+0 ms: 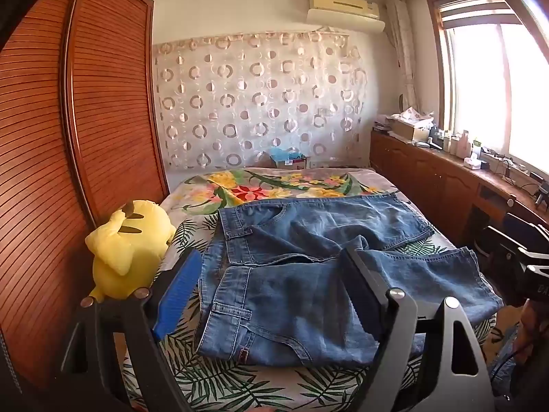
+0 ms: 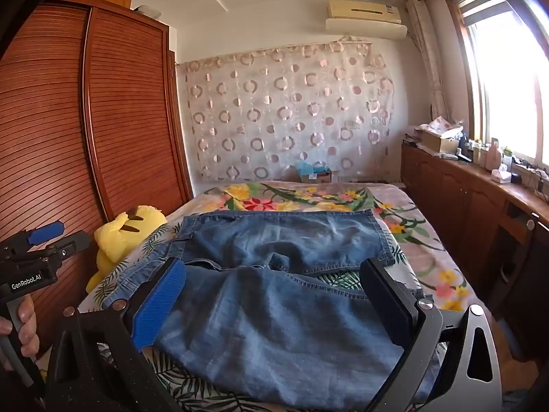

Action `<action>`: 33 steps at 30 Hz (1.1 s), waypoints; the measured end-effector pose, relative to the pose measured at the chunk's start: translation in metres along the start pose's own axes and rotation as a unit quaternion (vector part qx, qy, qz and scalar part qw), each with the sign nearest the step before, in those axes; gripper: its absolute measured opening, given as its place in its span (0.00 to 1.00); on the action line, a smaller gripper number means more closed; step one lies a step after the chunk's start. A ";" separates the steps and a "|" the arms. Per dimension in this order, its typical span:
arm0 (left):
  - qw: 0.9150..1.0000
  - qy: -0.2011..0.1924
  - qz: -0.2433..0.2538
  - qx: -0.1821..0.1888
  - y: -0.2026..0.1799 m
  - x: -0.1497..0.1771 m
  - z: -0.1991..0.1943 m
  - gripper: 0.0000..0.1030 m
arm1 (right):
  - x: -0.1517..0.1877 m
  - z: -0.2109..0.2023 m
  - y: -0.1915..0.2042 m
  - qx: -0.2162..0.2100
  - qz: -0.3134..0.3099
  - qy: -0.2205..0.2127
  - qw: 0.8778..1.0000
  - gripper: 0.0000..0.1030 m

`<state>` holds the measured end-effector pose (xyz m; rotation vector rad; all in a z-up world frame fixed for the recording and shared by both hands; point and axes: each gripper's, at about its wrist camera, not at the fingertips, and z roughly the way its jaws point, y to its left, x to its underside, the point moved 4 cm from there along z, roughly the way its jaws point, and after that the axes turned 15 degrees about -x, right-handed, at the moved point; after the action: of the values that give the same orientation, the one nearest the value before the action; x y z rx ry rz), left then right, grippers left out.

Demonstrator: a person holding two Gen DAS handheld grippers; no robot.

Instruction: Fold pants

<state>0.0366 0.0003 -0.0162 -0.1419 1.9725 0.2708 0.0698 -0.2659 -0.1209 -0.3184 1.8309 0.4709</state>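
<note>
Blue denim pants (image 1: 308,257) lie spread on the bed, waistband to the left, both legs running right, the near leg crumpled over the far one. My left gripper (image 1: 271,274) is open and hovers above the waist end, touching nothing. In the right wrist view the pants (image 2: 274,309) fill the foreground. My right gripper (image 2: 274,274) is open above the near leg, holding nothing. The left gripper (image 2: 44,237) also shows at the left edge there, held in a hand.
A yellow plush toy (image 1: 130,247) sits at the bed's left edge by the slatted wooden wardrobe (image 1: 85,120). The floral bedspread (image 1: 274,185) extends to the far wall. A wooden cabinet (image 1: 446,178) with clutter runs under the window at right.
</note>
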 end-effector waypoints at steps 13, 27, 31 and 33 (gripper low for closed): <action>1.000 0.000 0.003 -0.002 0.000 0.000 0.000 0.80 | -0.001 -0.001 0.003 -0.001 0.000 0.002 1.000 0.98; 1.000 -0.001 0.002 -0.001 0.002 -0.004 -0.002 0.80 | 0.000 -0.001 0.003 0.001 0.000 0.004 1.000 0.98; 1.000 0.000 0.002 0.000 0.001 -0.004 -0.002 0.80 | 0.000 -0.001 0.002 0.001 0.001 0.005 1.000 0.98; 1.000 -0.001 0.002 -0.002 0.002 -0.005 -0.002 0.80 | 0.000 -0.001 0.002 0.001 0.000 0.004 1.000 0.98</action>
<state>0.0360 0.0011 -0.0110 -0.1403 1.9701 0.2761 0.0681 -0.2647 -0.1205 -0.3197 1.8396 0.4686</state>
